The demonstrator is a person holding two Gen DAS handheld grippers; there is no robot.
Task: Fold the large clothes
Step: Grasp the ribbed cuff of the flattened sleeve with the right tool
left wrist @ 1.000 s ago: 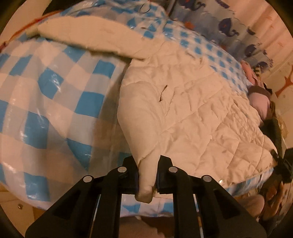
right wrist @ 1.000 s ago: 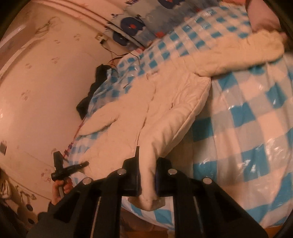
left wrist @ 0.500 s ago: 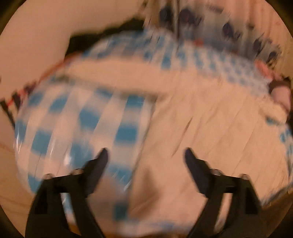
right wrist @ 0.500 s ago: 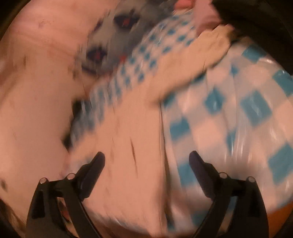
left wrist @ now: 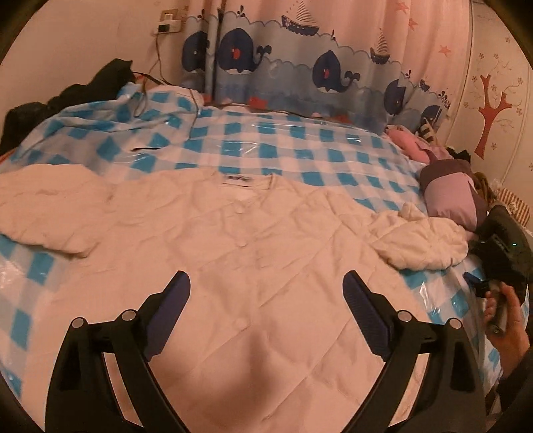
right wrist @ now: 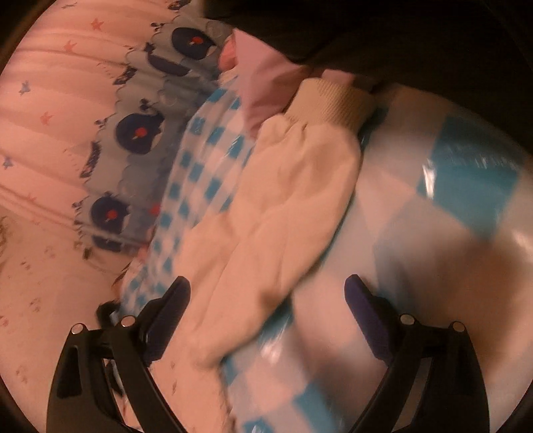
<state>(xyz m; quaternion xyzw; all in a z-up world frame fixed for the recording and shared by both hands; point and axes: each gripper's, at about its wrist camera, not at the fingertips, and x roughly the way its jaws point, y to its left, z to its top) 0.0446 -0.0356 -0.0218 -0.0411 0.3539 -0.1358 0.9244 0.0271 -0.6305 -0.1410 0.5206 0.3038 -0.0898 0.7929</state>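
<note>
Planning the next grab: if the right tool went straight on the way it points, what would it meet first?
Most likely the jacket sleeve lying on the checked cover, between the open right tool; blur leaves depth uncertain.

Right wrist view was motion-blurred; checked sheet (right wrist: pixel 466 186) smeared at lower right. Dark mass (right wrist: pixel 383 30) across top unidentifiable. White jacket (left wrist: pixel 253 266) ran off bottom edge. Collar label (left wrist: pixel 237 179) too small to read.

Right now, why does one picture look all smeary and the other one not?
Right wrist view: smeared by motion, the white jacket sleeve and checked bed cover look streaky, with glare. Left wrist view: sharp, though the fisheye lens bends the whale curtain; warm, dim light in both.
</note>
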